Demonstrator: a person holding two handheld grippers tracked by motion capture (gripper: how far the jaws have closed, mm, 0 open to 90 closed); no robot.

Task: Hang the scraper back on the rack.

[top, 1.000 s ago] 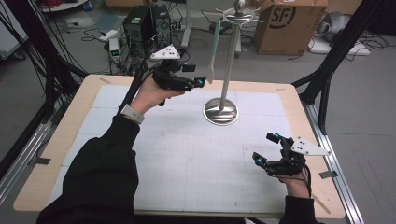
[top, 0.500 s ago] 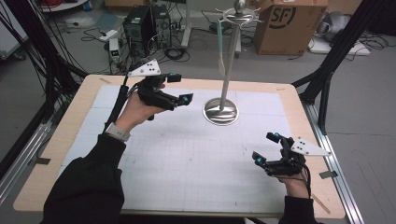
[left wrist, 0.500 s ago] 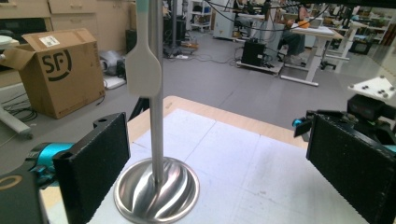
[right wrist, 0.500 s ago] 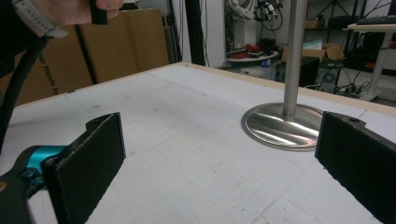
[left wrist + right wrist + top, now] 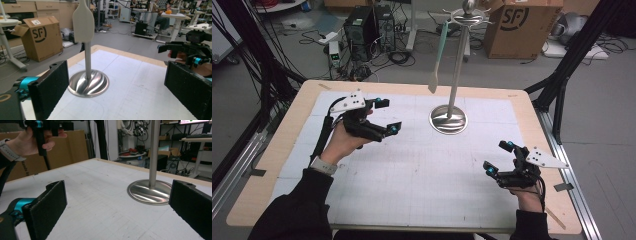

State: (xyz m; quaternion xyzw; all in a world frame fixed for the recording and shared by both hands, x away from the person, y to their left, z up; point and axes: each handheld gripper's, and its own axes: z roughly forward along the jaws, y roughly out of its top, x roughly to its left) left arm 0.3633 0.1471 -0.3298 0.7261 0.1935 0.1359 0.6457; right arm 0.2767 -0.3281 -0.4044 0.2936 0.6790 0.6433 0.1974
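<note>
A metal stand (image 5: 448, 119) with a round base and a tall pole rises at the back middle of the white mat (image 5: 422, 170). From a hook at its top hangs a pale spatula (image 5: 438, 50), blade down and free of the table. My left gripper (image 5: 388, 116) hovers open to the left of the base with nothing between its fingers. In the left gripper view the spatula blade (image 5: 83, 22) and the stand base (image 5: 88, 83) lie ahead between the open jaws. My right gripper (image 5: 497, 157) rests open and empty near the front right. The stand base (image 5: 150, 192) lies ahead of it.
A cardboard box (image 5: 517, 27) and computer gear (image 5: 364, 25) sit on the floor beyond the table. Black frame posts (image 5: 562, 75) stand off the right corner. The wooden table edge (image 5: 277, 150) borders the mat.
My left gripper has drawn back from the hanging spatula, moving left and toward the person. The spatula stays on the stand. The right gripper has not moved.
</note>
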